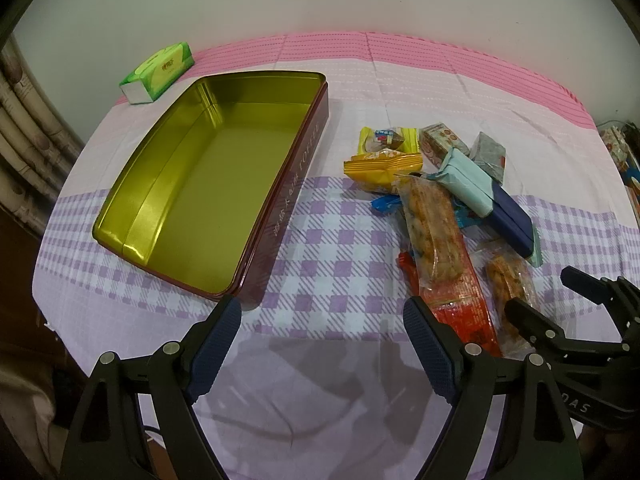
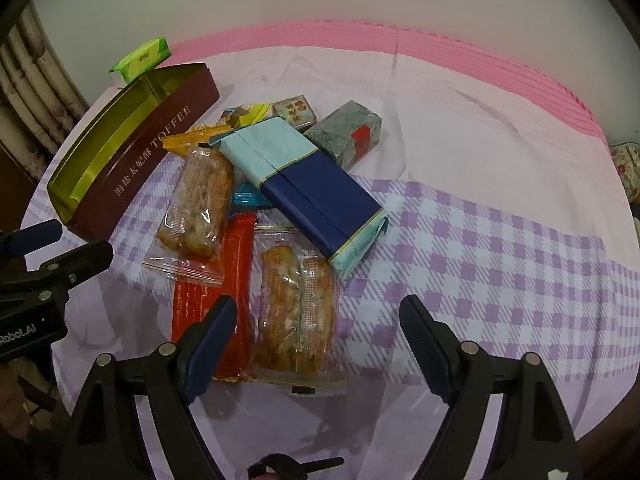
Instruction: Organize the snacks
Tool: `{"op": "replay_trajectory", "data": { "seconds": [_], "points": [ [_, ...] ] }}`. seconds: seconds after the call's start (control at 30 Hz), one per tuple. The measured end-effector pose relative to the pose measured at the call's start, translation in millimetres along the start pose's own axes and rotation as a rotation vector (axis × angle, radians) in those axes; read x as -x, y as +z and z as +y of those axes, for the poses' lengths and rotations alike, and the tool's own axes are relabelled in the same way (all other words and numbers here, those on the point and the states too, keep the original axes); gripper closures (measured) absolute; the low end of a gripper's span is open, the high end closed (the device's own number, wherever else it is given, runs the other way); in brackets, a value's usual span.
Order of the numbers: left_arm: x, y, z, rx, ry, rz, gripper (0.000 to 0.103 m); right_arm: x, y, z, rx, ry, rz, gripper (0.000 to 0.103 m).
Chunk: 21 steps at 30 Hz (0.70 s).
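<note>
An open maroon toffee tin with a gold, bare inside lies on the checked cloth; it also shows in the right wrist view. A pile of wrapped snacks lies to its right: a clear-wrapped crispy bar, a blue and teal pack, a yellow packet, a grey-green block, an orange-red pack. My left gripper is open and empty, between tin and pile. My right gripper is open, above a second clear-wrapped crispy bar.
A green tissue pack lies at the back left, behind the tin. A curtain hangs at the left. The table's pink back edge meets a white wall. Clutter sits off the right edge.
</note>
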<state>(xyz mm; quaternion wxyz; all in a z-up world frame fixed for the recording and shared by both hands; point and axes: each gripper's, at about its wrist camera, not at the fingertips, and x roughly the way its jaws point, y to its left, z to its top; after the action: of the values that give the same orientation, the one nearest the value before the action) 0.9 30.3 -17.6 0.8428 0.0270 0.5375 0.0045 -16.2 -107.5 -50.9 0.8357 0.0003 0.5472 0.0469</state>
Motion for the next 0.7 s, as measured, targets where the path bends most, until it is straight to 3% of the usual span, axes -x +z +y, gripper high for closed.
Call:
{"op": "replay_trajectory", "data": {
  "seconds": [0.7],
  "points": [
    [-8.1, 5.9, 1.9, 0.0, -0.015, 0.005, 0.02, -21.4, 3.7, -1.2, 0.021, 0.002, 0.031, 0.038]
  ]
}}
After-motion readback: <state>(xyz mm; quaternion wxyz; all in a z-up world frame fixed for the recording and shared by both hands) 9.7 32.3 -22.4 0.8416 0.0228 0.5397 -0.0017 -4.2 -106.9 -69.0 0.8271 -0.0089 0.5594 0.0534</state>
